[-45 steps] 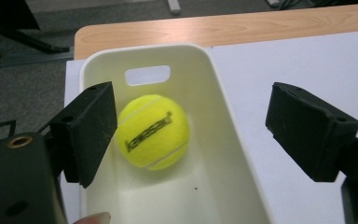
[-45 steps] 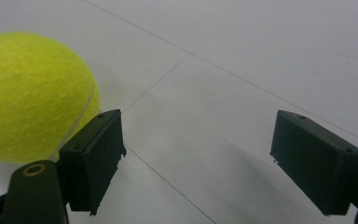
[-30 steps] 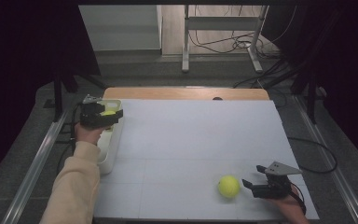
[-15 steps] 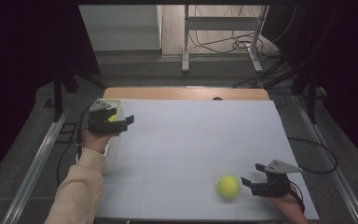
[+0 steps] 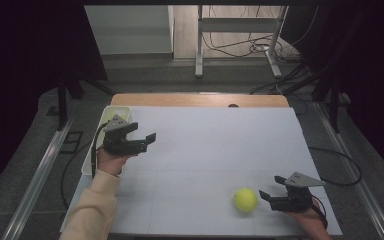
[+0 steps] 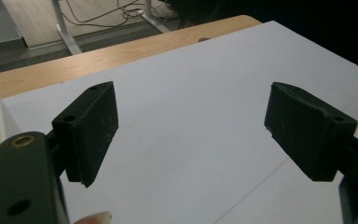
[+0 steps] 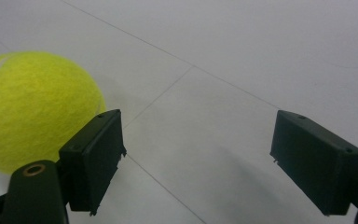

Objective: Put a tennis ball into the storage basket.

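Left tongs [image 5: 147, 140] carried from over the white bin [image 5: 96, 150] inward above the table [image 5: 215, 150], empty, jaws just opening

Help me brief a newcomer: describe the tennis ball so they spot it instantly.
On the white table, look to its near right corner, just left of the right gripper. The tennis ball lies there untouched: the one round, fuzzy yellow-green thing on the bare surface.

From my station the high view is dim at its edges, black curtains swallowing both sides, while the white matte table sheet [image 5: 220, 150] takes soft, even light from above. The fuzzy yellow tennis ball [image 5: 245, 199] casts a faint shadow. In the right gripper view that ball [image 7: 32, 107] looks soft and slightly out of focus, with mild glare whitening the sheet's far part.
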{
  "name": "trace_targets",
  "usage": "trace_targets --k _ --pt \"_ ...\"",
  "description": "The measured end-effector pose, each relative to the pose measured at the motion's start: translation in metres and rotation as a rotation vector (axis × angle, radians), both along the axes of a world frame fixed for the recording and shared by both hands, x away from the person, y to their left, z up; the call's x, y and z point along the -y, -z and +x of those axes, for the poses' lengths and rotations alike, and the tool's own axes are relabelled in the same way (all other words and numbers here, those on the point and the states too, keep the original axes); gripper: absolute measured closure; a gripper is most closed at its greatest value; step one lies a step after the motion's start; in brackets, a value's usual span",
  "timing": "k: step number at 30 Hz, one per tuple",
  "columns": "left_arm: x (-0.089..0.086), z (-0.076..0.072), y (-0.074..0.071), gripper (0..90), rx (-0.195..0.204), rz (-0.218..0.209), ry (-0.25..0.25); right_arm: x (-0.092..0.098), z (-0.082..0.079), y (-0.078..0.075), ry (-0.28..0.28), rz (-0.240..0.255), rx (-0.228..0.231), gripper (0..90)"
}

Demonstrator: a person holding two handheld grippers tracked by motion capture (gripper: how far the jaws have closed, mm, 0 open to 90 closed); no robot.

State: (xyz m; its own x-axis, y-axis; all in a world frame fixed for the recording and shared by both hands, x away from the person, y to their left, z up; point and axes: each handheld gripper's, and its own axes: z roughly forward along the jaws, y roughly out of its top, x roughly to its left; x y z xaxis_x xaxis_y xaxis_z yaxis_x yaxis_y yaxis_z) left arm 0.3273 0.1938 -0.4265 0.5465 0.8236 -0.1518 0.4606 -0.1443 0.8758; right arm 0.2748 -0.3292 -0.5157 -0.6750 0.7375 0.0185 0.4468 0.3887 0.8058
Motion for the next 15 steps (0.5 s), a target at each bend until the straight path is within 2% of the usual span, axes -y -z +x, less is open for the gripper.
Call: trace_targets --k 3,7,9,15 --pt "0.007 -0.008 -0.002 17.9 0.013 -0.02 0.033 -0.001 0.0 0.001 -0.007 -0.007 -0.001 17.7" --pt "0.019 -0.016 -0.004 17.6 0.03 -0.022 0.072 -0.001 0.0 0.001 -0.008 -0.006 -0.001 17.6" --pt "0.025 -0.018 -0.004 17.4 0.03 -0.007 0.101 -0.001 0.0 0.001 -0.007 -0.011 0.0 17.7" --pt "0.038 -0.02 -0.004 16.9 0.024 -0.015 0.135 -0.002 0.0 0.0 -0.022 -0.012 0.011 17.7"
